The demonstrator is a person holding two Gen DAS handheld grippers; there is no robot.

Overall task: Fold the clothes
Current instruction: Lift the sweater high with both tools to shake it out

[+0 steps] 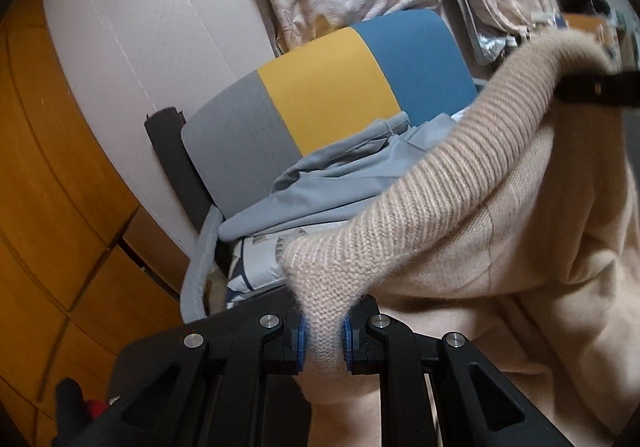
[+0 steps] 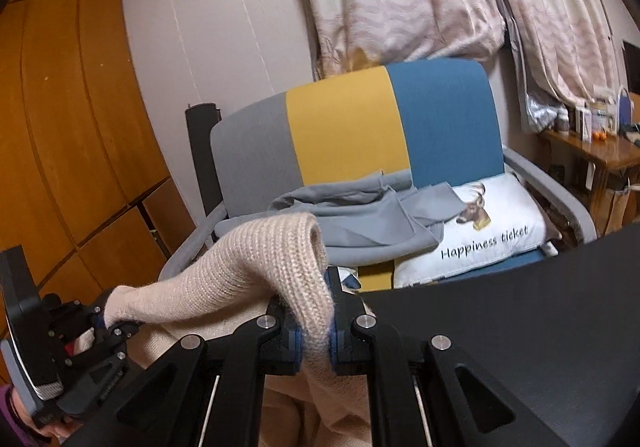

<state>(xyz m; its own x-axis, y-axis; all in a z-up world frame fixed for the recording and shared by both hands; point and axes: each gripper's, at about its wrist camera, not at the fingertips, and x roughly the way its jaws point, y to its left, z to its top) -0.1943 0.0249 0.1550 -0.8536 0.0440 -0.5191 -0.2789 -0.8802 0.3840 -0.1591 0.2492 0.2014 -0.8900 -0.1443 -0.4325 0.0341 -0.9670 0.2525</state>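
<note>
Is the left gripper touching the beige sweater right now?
Touching. The left wrist view shows the left gripper shut on the beige sweater, its ribbed edge pinched between the blue-padded fingers.

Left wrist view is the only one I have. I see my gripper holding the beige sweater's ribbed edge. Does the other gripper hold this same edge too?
Observer: Yes. The right gripper is shut on the ribbed edge of the beige sweater, and the left gripper clamps it further along.
Operator: What lies on the chair beside the grey cloth? My sweater hides it.
Observer: A white cushion with a deer picture and the words "Happiness ticket"; the grey garment partly covers its left end.
Operator: And what is at the right of the chair?
Observer: A wooden side table with small items on it.
</note>
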